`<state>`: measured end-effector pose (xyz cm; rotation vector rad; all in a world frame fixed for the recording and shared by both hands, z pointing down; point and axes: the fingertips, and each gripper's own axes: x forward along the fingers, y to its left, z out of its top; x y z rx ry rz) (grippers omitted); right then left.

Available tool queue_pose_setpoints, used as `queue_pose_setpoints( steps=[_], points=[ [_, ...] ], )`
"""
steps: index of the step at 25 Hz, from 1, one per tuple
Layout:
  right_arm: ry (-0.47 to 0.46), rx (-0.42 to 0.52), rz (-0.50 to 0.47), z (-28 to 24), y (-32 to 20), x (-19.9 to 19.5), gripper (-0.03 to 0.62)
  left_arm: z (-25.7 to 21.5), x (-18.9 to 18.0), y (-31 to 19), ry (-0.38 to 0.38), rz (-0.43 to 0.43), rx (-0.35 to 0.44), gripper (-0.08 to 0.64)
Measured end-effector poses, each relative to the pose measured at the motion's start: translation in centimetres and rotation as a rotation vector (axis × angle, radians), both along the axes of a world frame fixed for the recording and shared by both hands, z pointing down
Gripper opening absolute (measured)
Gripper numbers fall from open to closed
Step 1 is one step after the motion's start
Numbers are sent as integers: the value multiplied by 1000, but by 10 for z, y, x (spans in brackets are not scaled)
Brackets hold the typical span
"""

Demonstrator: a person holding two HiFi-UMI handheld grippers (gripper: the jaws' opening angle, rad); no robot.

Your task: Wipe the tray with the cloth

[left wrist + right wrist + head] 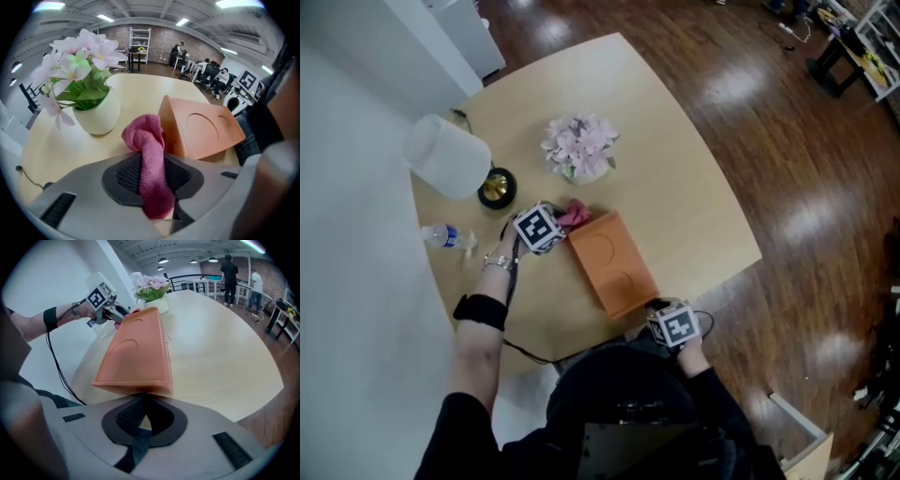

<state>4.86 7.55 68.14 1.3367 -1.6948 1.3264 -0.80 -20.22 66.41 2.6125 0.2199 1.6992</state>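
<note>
While the right gripper point(140, 405) clamps the tray point(138, 350) by its near edge, jaws closed tight on the rim, the orange tray hangs tilted over the table point(694, 187) – near end raised, its face with the round recesses up. At its far end the left gripper point(152, 177) pinches the pink cloth point(149, 154) firmly between its pads. The cloth bunches out ahead of the jaws, just beside the tray's corner – whether they touch, I cannot tell. Flowers point(84, 61) stand close by.
</note>
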Motion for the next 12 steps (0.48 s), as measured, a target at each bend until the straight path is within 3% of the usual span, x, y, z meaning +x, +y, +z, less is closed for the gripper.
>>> queue_pose_setpoints(
  steps=[5, 8, 12],
  points=[
    [-10, -19, 42, -3, -3, 7, 6, 1, -4, -1, -5, -2, -23, 129],
    [36, -1, 94, -6, -14, 31, 3, -3, -8, 4, -1, -8, -36, 120],
    [126, 33, 77, -4, -36, 73, 2, -2, -19, 25, -8, -23, -55, 112]
  ],
)
